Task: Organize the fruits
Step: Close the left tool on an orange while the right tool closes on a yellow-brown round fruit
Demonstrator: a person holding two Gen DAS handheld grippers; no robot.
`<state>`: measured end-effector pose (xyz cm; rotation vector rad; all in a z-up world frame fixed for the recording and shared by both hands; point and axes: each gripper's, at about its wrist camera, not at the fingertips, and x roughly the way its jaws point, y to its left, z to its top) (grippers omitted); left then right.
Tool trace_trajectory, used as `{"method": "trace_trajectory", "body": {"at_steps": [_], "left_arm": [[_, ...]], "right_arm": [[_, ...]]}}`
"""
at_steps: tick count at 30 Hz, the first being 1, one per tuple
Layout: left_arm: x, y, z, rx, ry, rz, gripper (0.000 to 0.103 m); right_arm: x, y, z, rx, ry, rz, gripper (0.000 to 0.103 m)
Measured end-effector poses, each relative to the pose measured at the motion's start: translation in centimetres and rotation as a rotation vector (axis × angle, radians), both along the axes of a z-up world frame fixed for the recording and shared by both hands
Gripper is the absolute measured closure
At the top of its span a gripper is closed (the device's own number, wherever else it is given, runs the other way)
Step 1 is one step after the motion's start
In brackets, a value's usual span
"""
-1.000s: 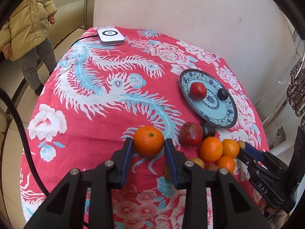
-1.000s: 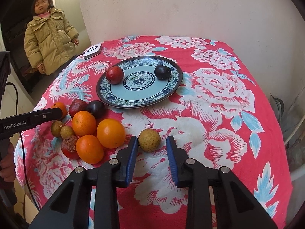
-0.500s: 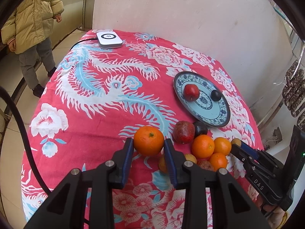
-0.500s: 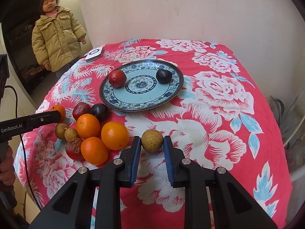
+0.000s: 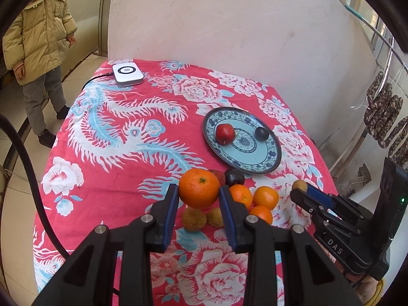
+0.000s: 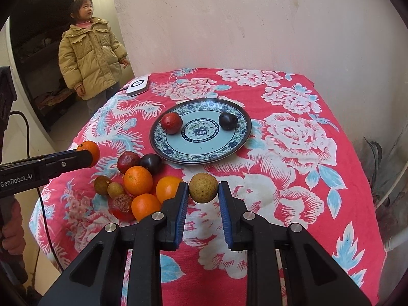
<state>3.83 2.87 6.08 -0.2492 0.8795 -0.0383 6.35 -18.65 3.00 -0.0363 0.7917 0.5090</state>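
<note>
Fruit in the pile [image 5: 239,204] sits half-hidden behind the left tool [image 5: 197,204]. That tool grips an orange [image 5: 199,188], stem end up. The right tool [image 6: 203,199] clamps a round brownish fruit [image 6: 203,187].

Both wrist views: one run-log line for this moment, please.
left gripper: shut on round orange | right gripper: shut on small brown-green fruit | blue patterned plate: red fruit, dark plum

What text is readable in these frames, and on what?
"GenRobot.AI": on the side of the left gripper, seen from the right wrist camera.
"DAS": on the body of the right gripper, seen from the left wrist camera.
The white box carries a round mark, too small to read.
</note>
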Motion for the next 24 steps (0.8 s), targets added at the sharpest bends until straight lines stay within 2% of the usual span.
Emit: {"method": "trace_trajectory", "body": {"at_steps": [11, 24], "left_arm": [[1.6, -3.2, 1.3, 0.004, -0.022, -0.079, 0.069], [6.0, -5.5, 0.5, 0.018, 0.009, -0.122, 0.069]], "right_arm": [[0.6, 0.4, 2.0, 0.009, -0.043, 0.017, 0.078], [3.9, 1.3, 2.5, -0.005, -0.055, 0.016, 0.078]]}}
